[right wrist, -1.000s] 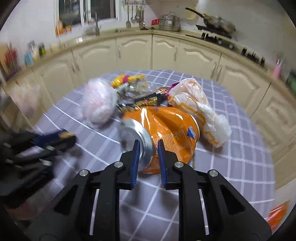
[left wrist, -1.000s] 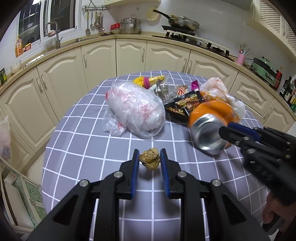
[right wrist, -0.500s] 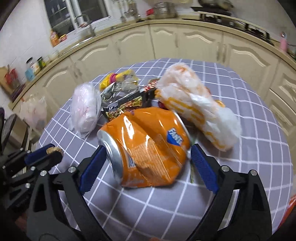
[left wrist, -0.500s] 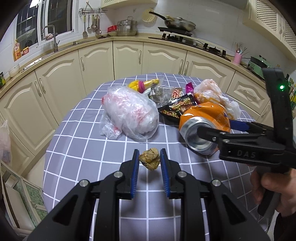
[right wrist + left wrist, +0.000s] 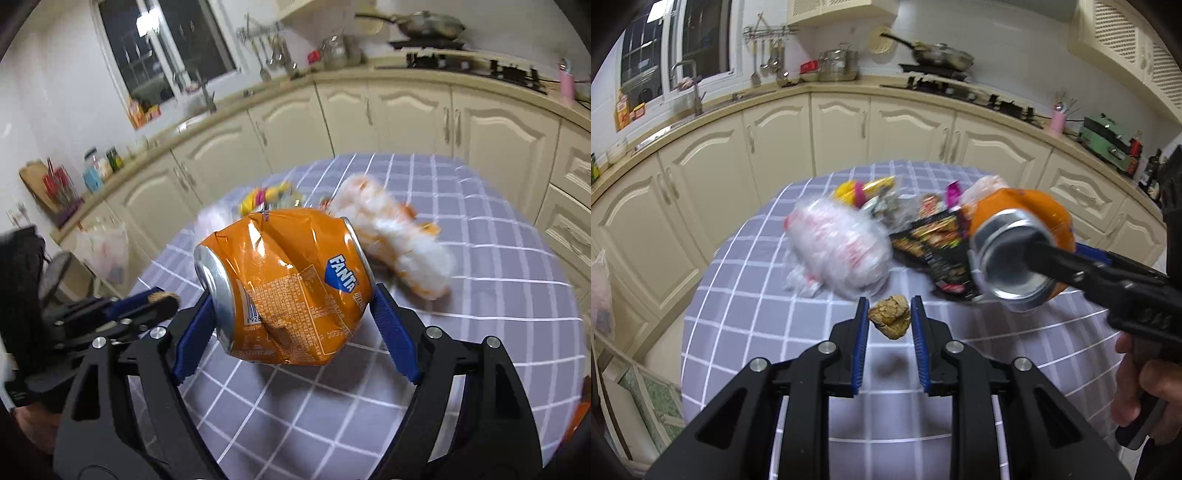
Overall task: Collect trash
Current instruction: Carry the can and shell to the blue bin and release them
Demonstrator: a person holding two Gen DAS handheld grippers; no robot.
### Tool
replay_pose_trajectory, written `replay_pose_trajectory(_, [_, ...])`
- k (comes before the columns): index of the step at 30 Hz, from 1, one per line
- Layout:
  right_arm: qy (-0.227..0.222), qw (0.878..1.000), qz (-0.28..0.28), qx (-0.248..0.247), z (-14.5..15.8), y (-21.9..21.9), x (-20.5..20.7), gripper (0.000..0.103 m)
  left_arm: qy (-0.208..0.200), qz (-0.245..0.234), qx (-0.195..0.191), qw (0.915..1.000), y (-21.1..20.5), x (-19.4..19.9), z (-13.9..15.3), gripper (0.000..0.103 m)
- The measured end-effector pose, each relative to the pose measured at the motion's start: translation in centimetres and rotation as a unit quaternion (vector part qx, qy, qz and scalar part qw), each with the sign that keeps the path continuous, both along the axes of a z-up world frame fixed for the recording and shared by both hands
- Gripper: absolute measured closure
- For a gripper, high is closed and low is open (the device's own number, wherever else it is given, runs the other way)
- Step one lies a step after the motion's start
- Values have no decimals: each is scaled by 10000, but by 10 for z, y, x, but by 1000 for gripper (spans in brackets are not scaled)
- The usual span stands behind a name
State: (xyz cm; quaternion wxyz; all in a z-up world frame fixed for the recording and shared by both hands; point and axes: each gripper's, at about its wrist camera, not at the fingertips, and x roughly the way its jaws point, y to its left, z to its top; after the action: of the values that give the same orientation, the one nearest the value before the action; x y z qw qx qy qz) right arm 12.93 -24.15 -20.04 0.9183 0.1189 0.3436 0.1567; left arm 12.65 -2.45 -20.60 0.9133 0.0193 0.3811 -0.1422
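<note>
The left gripper (image 5: 889, 320) is nearly closed, its blue pads (image 5: 863, 325) pinching a small brown crumpled lump (image 5: 891, 320) held above the table (image 5: 746, 302); the lump's shadow falls on the checked cloth just beneath it.

The right gripper (image 5: 291, 295) stands wide. Its jaws have just been opening and then easing back in, and a dented orange can (image 5: 288, 284) lies sideways between them, end to end: the left pad (image 5: 194, 332) meets the silver end, the right pad (image 5: 391, 332) the other end. In the left wrist view the can (image 5: 1021, 254) hangs clear of the cloth with one finger across its silver end, so it is gripped.

The remaining trash sits toward the far edge of the table: a white bag (image 5: 838, 247), a dark wrapper (image 5: 934, 243), a yellow wrapper (image 5: 864, 186), and toward the right edge an orange-and-white bag (image 5: 399, 240).
</note>
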Motion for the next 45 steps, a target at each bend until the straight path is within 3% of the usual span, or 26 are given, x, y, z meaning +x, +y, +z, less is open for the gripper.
replay_pose_trajectory(4, [-122,9981,-467,381,17,-52,-21,23,-183,-356,-74,9992,-26,-5,19,81])
replay_pose_trajectory(10, [-272,9866,-1538,464,26,-151,-65,23,-382,-1264,-121,9912,-109,-10,45,81])
replay_pose_trajectory(13, [-78,9679,-2441,598,8,-228,-100,23,-390,-1903,-133,9809,-173,-14,51,81])
replay_pose_trajectory(16, [247,9443,-3207,693,-20,-292,-132,23,-262,-2672,-39,9633,-258,-24,44,81])
replay_pose_trajectory(19, [717,9149,-3858,952,-61,-350,-165,23,-1,-3264,4,9452,-323,-36,29,81])
replay_pose_trajectory(22, [1078,8901,-4255,1227,-98,-391,-188,23,351,-3861,189,9216,-396,-49,1,81])
replay_pose_trajectory(29, [1772,8491,-4633,1815,-176,-449,-207,23,1256,-4450,756,8834,-501,-69,-78,81])
replay_pose_trajectory(35, [2197,8255,-4657,2309,-225,-471,-195,23,1908,-4455,1488,8620,-557,-68,-154,81])
replay_pose_trajectory(40, [2289,8032,-4754,2766,-249,-485,-191,17,2150,-4451,1744,8516,-581,-59,-187,80])
replay_pose_trajectory(42, [2306,7959,-4796,2888,-253,-489,-191,6,2221,-4428,1804,8498,-587,-55,-195,65])
replay_pose_trajectory(43, [2303,7925,-4816,2948,-255,-490,-191,6,2208,-4395,1814,8516,-587,-54,-196,42])
replay_pose_trajectory(44, [2293,7897,-4827,3013,-257,-492,-192,6,2104,-4306,1786,8593,-587,-51,-194,29])
replay_pose_trajectory(45, [2284,7886,-4837,3034,-257,-492,-193,6,2045,-4271,1750,8632,-590,-53,-192,27])
